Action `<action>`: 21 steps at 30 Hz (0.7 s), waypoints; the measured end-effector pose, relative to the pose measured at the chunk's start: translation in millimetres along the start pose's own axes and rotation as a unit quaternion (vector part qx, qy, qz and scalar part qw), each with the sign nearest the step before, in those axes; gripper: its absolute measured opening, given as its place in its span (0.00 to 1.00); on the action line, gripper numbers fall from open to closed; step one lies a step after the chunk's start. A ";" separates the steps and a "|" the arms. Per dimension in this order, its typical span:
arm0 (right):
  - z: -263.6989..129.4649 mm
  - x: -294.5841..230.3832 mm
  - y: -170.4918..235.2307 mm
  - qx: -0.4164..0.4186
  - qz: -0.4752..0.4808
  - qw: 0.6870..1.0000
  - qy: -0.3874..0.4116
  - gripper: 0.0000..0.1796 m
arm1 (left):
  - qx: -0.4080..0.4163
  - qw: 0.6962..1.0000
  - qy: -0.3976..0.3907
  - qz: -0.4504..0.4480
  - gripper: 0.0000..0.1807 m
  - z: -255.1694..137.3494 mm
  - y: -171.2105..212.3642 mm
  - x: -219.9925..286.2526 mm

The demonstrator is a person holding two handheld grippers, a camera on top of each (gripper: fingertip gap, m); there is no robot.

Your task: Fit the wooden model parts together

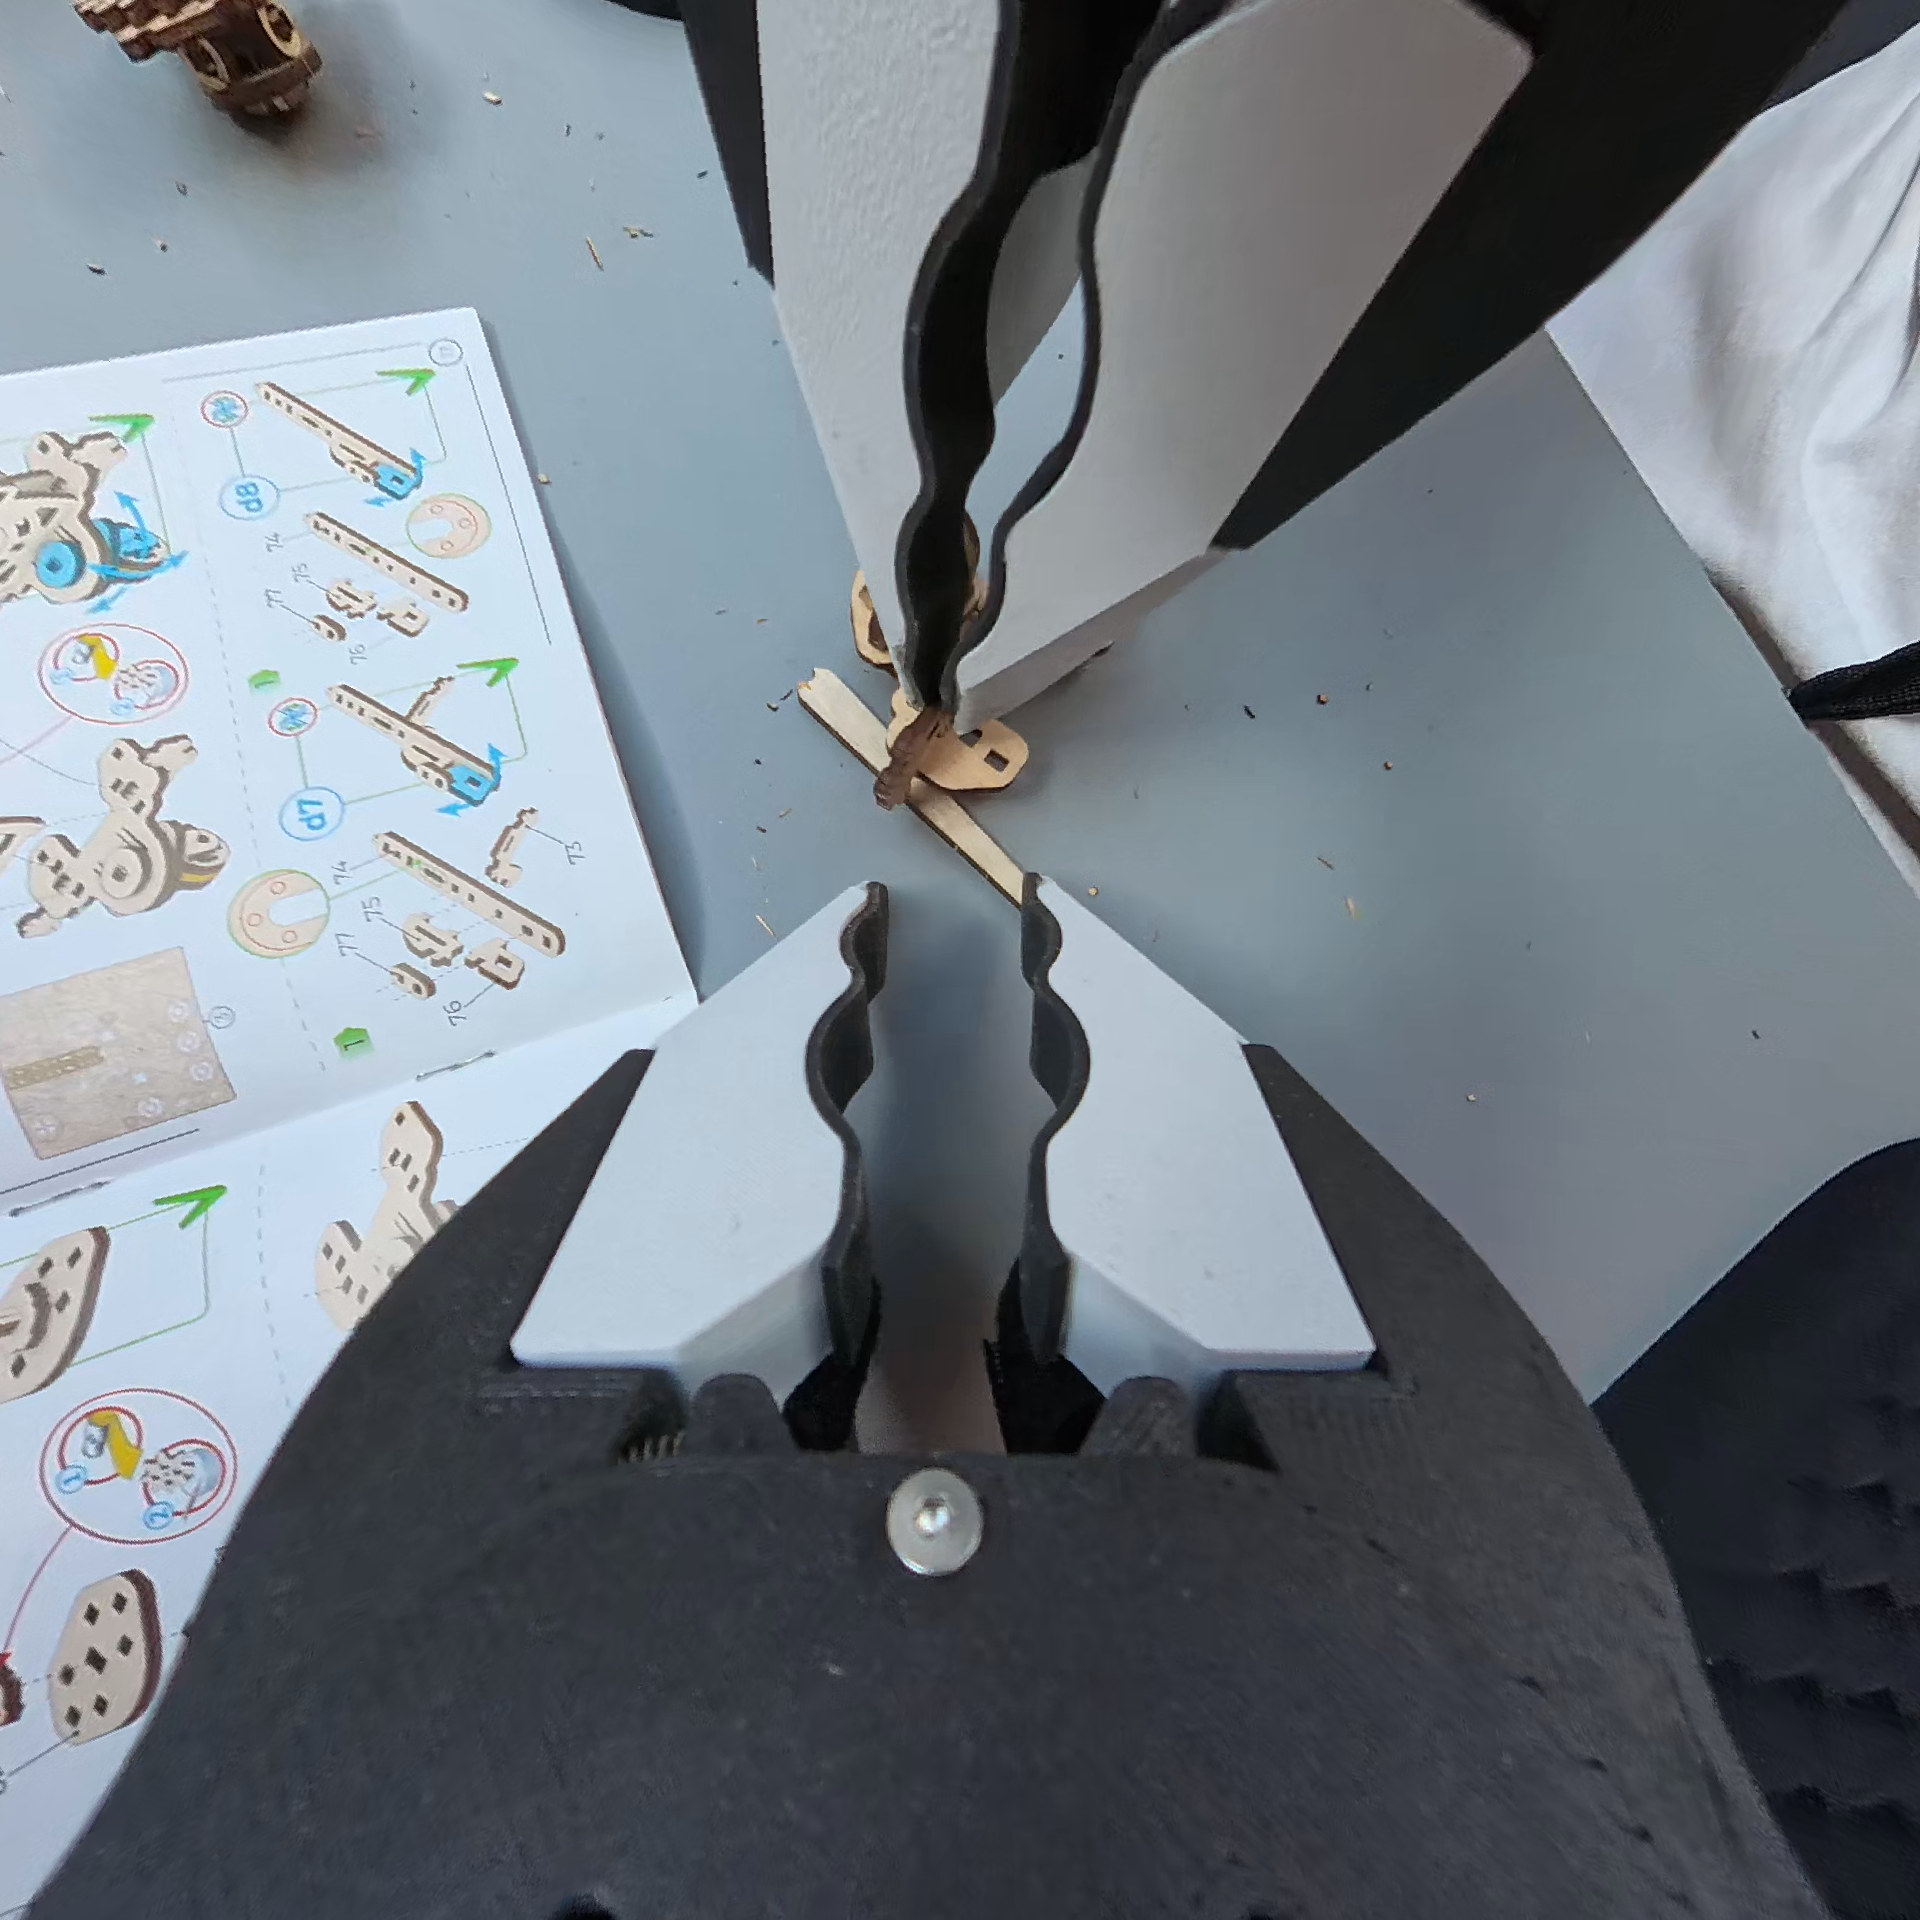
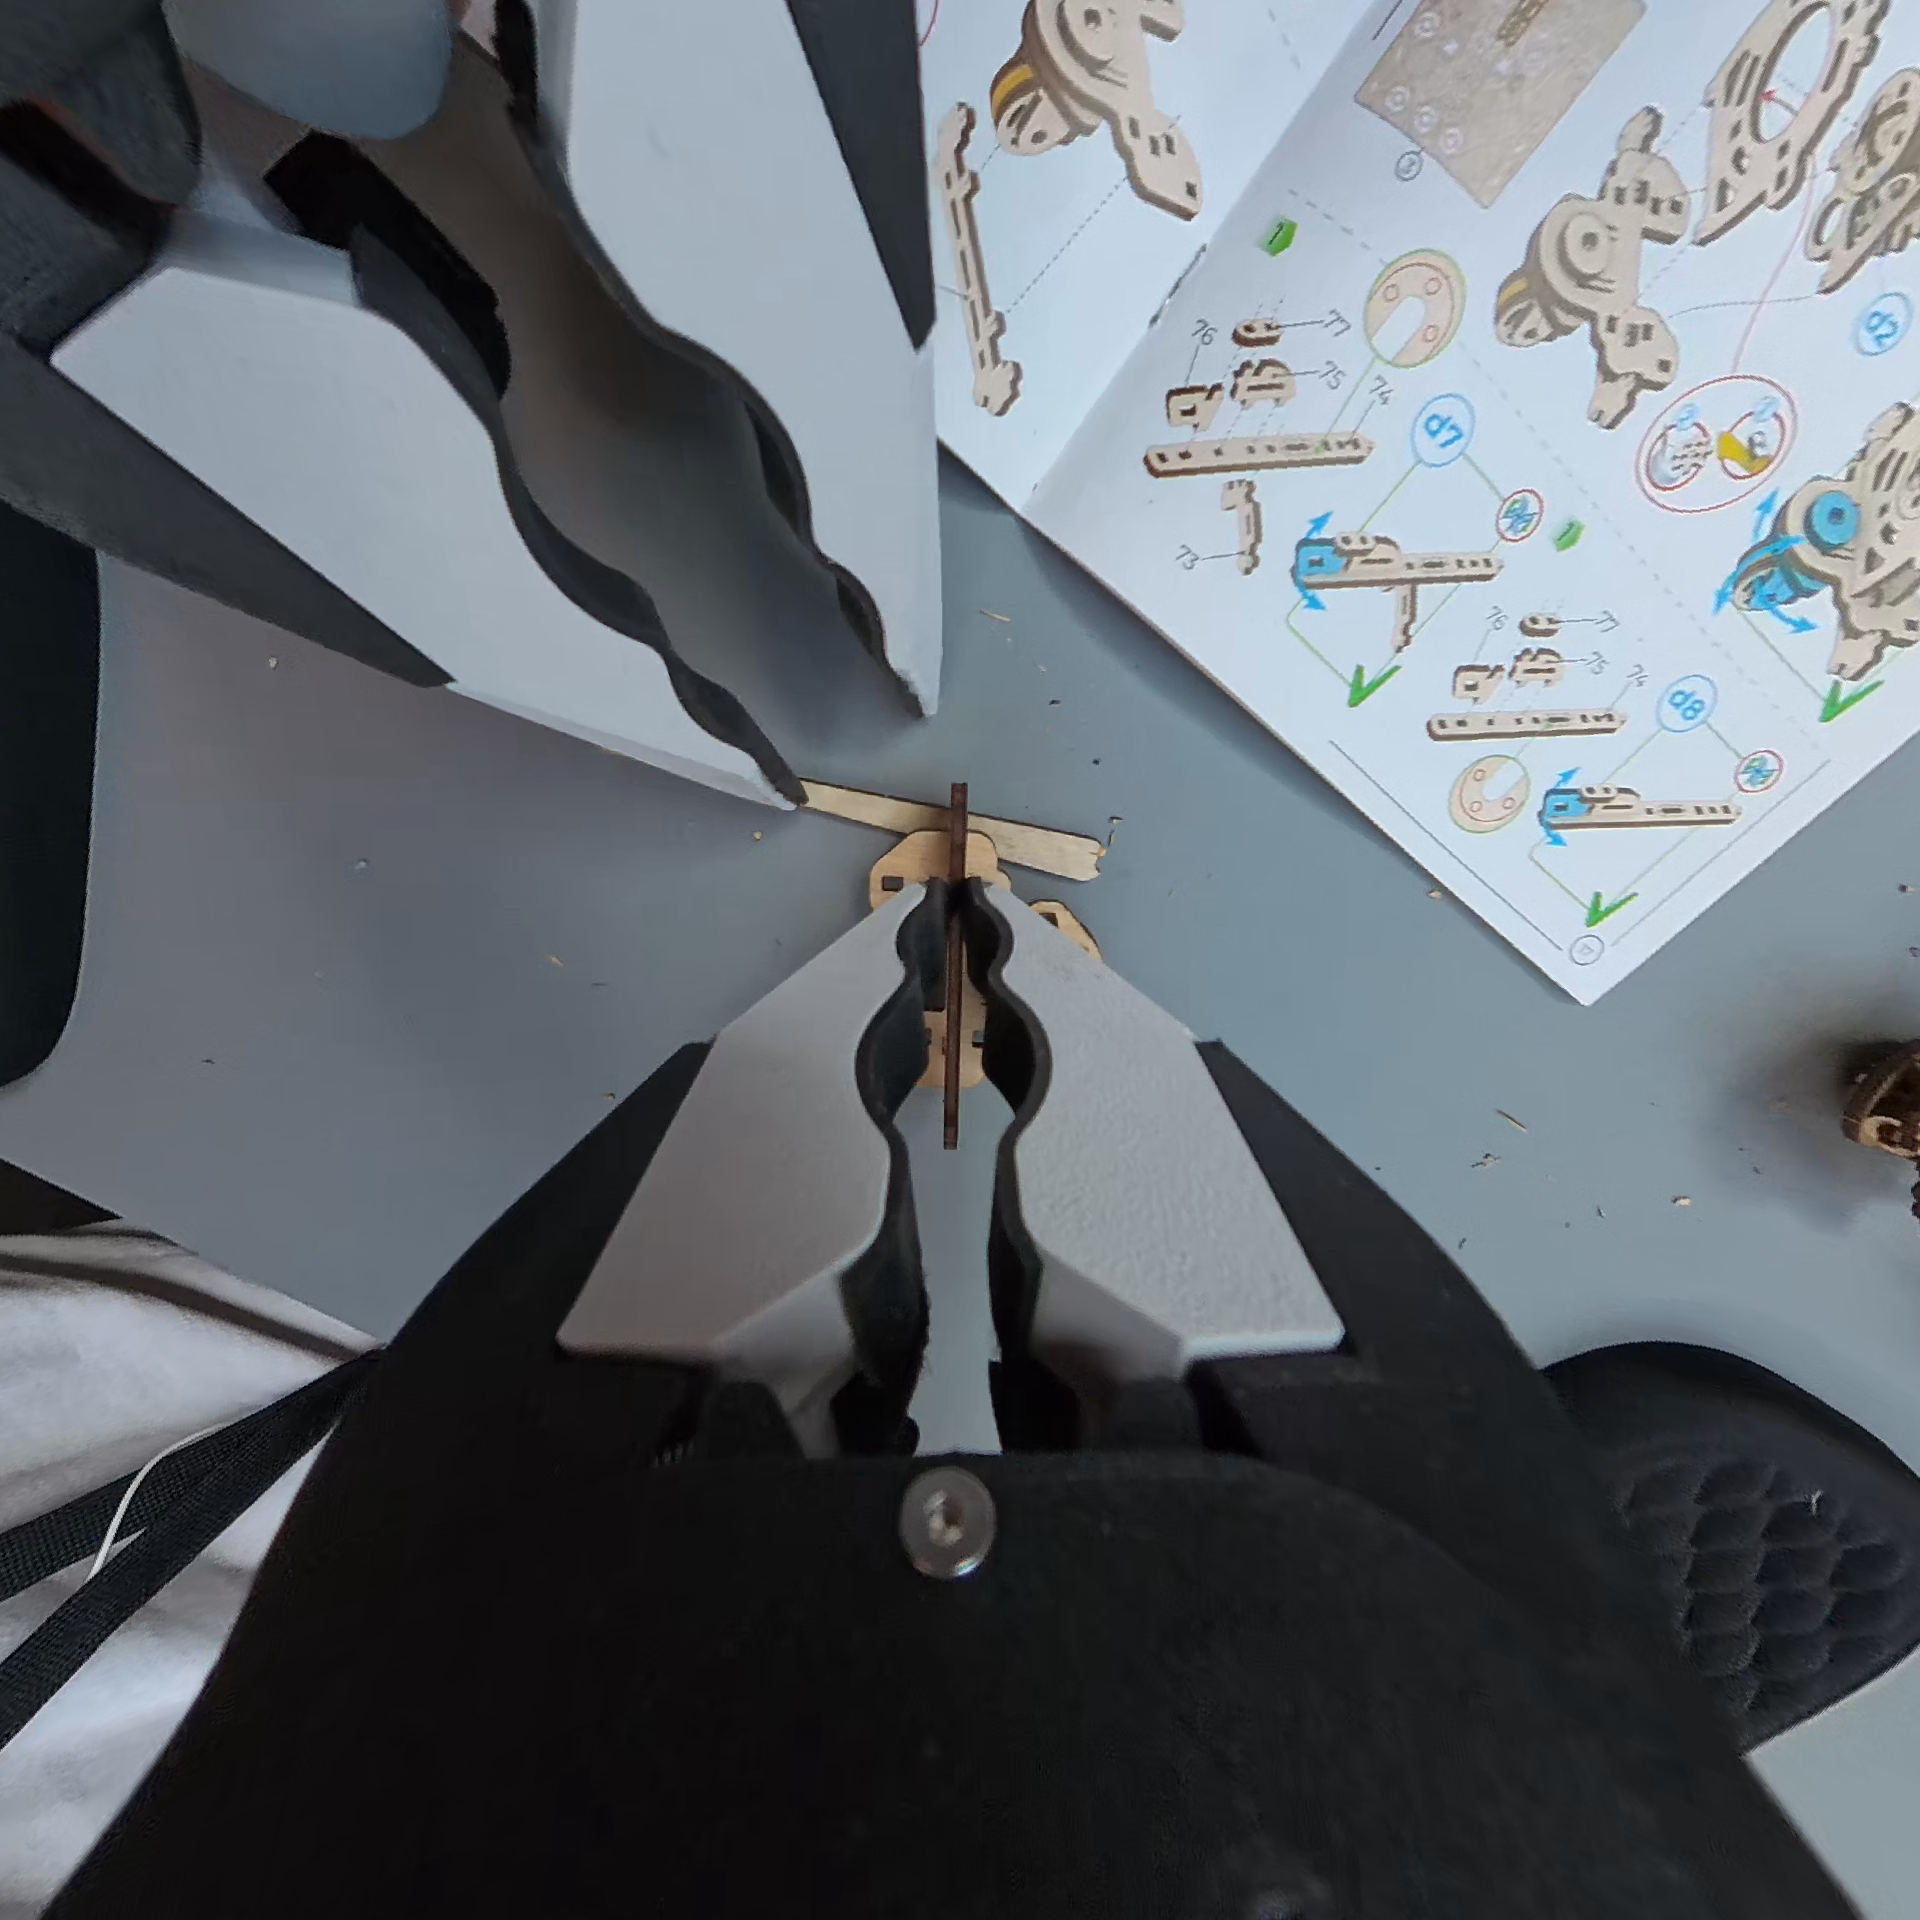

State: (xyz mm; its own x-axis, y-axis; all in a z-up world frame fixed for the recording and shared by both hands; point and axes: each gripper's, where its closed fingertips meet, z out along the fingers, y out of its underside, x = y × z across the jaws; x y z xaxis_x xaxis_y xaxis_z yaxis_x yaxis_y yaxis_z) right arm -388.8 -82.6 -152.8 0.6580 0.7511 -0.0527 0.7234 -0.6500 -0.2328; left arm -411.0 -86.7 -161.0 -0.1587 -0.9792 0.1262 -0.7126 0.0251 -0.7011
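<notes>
Instruction sheet point(image 1: 312, 727) lies flat at the left of the left wrist view, on the grey table point(image 1: 1403, 935). An assembled wooden model point(image 1: 223, 47) sits at the top left corner, well apart from the work area. Wood crumbs are scattered over the table.

Left gripper point(image 1: 954, 894): fingers released, a clear gap between the wavy black pads, nothing held. One fingertip touches or just overlaps the near end of the flat wooden strip point(image 1: 956, 821); contact not resolvable.

The strip lies on the table, running diagonally between the two grippers. Across its middle stands a thin dark-edged wooden piece point(image 1: 909, 753), edge-on and upright. A small rounded wooden plate with slots point(image 1: 982, 758) lies under or just beside that crossing.

Right gripper point(image 1: 940, 681) enters from the top of the left wrist view, pointing down, fingers clenched on the thin piece.

Right wrist view: right gripper point(image 2: 954, 888) pads pinch the thin piece point(image 2: 953, 831), which passes between them and sticks out past the tips over the strip point(image 2: 883, 810). The slotted plate point(image 2: 909, 868) is visible at the tips. Left gripper point(image 2: 852, 738) sits at upper left, spread apart, one tip at the strip's end. The sheet point(image 2: 1455, 520) fills the upper right.
</notes>
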 end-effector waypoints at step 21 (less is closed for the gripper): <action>5.0 1.4 -0.7 0.007 0.020 1.000 0.009 0.01 | -0.021 0.998 0.057 -0.014 0.01 1.6 4.6 19.7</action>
State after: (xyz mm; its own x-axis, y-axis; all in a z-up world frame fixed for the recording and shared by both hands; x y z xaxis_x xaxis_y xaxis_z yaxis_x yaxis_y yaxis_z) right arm -389.4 -80.6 -157.6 0.6893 0.7230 -0.0452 0.6940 -0.6769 -0.2452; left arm -416.3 -106.2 -162.9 -0.2128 -0.9508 0.2253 -0.7450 0.0087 -0.6670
